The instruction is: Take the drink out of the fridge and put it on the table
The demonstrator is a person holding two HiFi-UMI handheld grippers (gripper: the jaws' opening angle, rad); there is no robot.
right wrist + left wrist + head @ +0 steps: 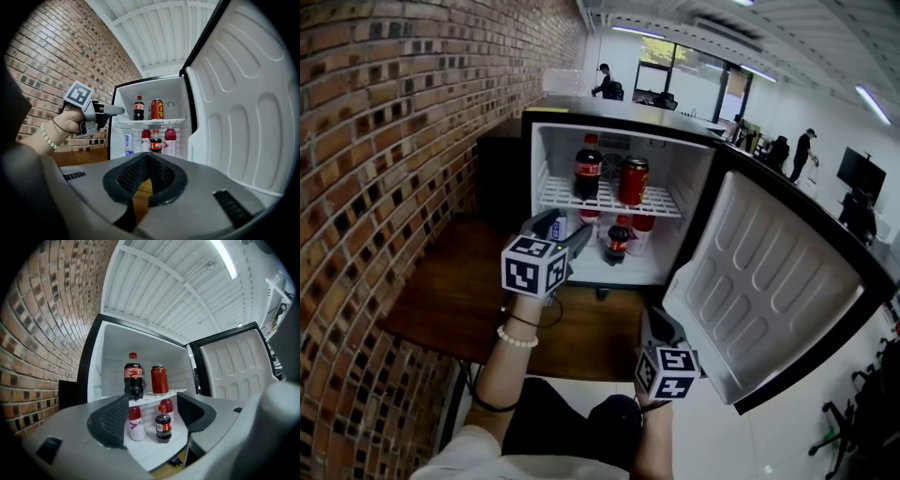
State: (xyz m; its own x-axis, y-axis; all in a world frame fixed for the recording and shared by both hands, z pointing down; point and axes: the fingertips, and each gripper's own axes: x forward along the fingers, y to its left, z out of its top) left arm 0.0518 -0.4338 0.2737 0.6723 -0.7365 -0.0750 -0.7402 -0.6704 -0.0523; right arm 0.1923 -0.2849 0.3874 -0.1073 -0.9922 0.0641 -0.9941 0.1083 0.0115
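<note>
My left gripper (151, 416) stands wide, its ribbed black pads framing but not touching the small cola bottle (163, 423), which is upright on the white fridge (546, 159) floor. Above it, a wire shelf (562, 195) carries a taller bottle (588, 169) and a red can (634, 181). My right gripper (146, 161) is closed and empty, and its view shows a blue-and-white carton (128, 144) that the left gripper view hides.

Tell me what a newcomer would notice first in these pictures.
The open mini fridge beside the brick wall, its door swung wide to the right. On its upper shelf a cola bottle and a red can stand side by side. The left tool is raised before it with jaws apart and empty; the right tool hangs low, shut.
</note>
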